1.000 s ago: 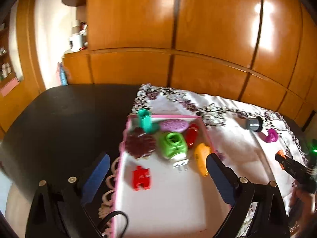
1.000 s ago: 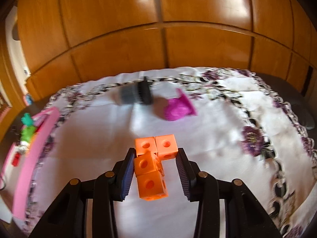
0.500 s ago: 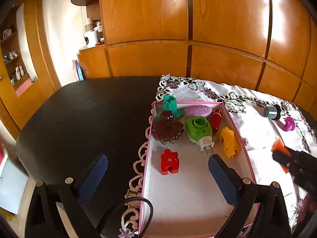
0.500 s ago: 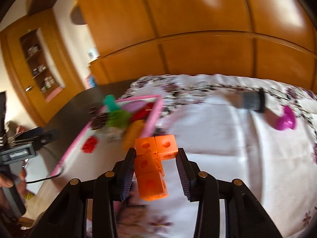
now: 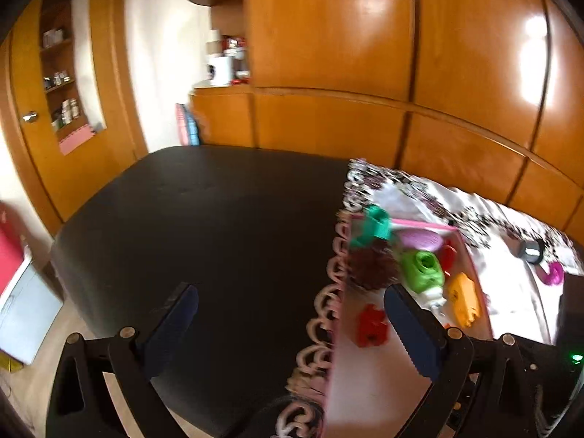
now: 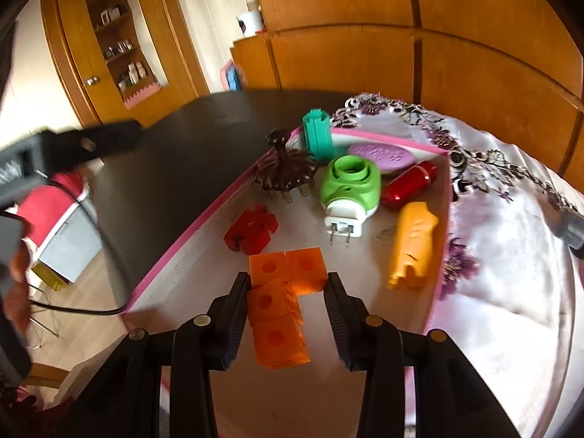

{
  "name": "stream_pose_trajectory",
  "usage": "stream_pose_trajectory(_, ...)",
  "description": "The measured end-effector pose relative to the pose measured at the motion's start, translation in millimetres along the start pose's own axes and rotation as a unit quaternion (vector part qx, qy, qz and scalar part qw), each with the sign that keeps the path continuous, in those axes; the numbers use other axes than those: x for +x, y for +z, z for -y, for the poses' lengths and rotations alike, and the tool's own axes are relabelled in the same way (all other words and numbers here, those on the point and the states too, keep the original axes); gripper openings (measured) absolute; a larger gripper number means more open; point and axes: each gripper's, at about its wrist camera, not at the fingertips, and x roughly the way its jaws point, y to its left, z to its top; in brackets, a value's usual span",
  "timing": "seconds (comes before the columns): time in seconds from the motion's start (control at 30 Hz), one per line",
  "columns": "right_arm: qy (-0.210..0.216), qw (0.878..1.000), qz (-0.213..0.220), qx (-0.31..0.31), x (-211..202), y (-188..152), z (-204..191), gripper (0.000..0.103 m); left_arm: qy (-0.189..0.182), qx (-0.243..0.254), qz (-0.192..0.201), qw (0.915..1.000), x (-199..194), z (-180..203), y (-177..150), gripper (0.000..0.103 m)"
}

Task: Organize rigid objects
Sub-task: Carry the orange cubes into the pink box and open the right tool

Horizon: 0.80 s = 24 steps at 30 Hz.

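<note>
Right tool (image 6: 286, 294) apparently gripping orange blocks (image 6: 283, 306)

Left wrist view: angled down from left of pink tray (image 5: 471, 255), over dark surface (image 5: 219, 237). Right wrist view: closer, above tray (image 6: 182, 241). Shared: tray contents.

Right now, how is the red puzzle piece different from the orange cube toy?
The red puzzle piece is one flat piece; the orange cube toy is several joined cubes with round holes. The red one lies in the pink tray; the right tool holds the orange one above it.
</note>
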Motion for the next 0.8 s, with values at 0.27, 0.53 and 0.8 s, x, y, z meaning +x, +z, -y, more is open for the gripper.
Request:
stream_pose_trajectory(0.27, -0.026, 0.999, -0.022, 0.017, 15, 8, 1, 0.042, 0.014, -0.029, 0.015, 0.9994, -4, -27, 12, 0.103)
stream_pose_trajectory(0.53, 0.004, 0.997, 0.033, 0.067, -22, 2, 16, 0.043, -0.041, -0.024, -0.025, 0.9986, 10, -2, -1, 0.103)
stream_pose_trajectory(0.8, -0.017, 0.992, 0.058, 0.112, -53, -15, 45, 0.043, -0.08, 0.009, -0.067, 0.9945, 25, 41, -11, 0.103)
